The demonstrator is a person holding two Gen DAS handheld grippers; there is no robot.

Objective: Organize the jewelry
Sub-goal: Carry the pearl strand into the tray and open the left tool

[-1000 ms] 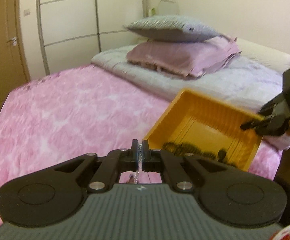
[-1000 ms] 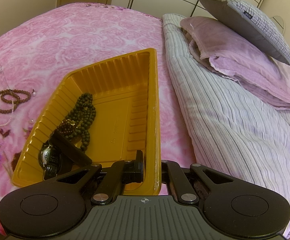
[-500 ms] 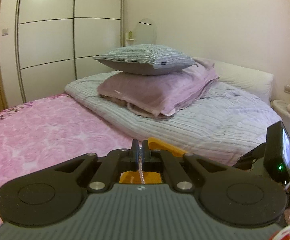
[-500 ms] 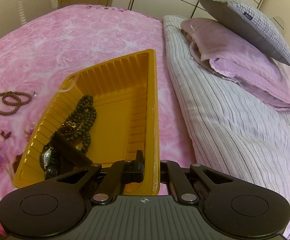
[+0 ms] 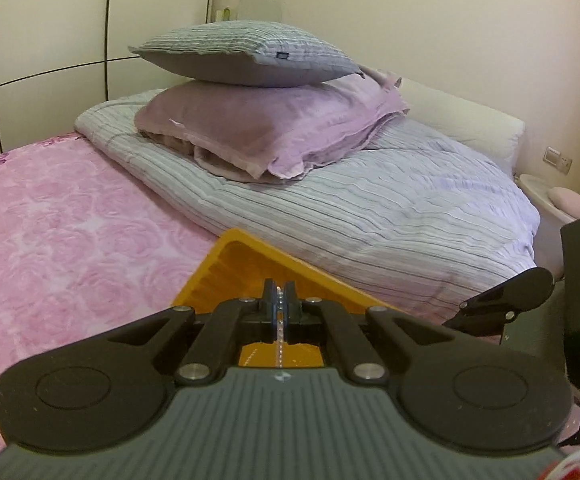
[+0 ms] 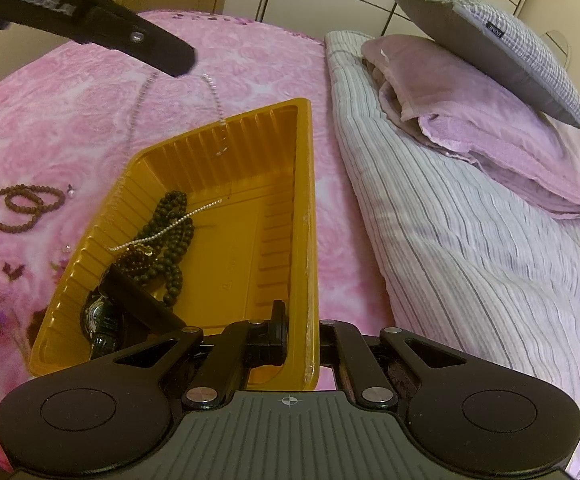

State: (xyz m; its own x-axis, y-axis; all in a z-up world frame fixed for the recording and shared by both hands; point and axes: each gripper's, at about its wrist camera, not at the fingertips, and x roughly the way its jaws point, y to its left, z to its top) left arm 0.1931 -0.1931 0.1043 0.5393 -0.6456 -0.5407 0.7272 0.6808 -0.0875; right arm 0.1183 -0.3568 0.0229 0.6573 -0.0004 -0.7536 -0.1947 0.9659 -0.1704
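Note:
A yellow plastic tray (image 6: 245, 152) lies on the pink bedspread. It holds a dark bead necklace (image 6: 175, 240) and a black watch (image 6: 97, 316). My right gripper (image 6: 300, 334) is shut on the tray's near right rim, one finger inside the wall. My left gripper (image 5: 279, 293) is shut on a thin white bead necklace (image 5: 279, 322). In the right wrist view the left gripper (image 6: 179, 65) hovers above the tray's far left corner. The white necklace (image 6: 214, 94) hangs from it in two strands, its low end draped over the dark beads. A brown bead bracelet (image 6: 17, 206) lies left of the tray.
A folded striped grey quilt (image 6: 470, 248) runs along the tray's right side, with a mauve pillow (image 5: 261, 128) and a grey cushion (image 5: 245, 52) stacked on it. A small pearl piece (image 6: 71, 191) lies by the bracelet. Wardrobe doors (image 5: 49, 40) stand behind the bed.
My left gripper has swung in over the tray with the white necklace, whose end now rests inside on the dark beads. The right gripper and tray have stayed put.

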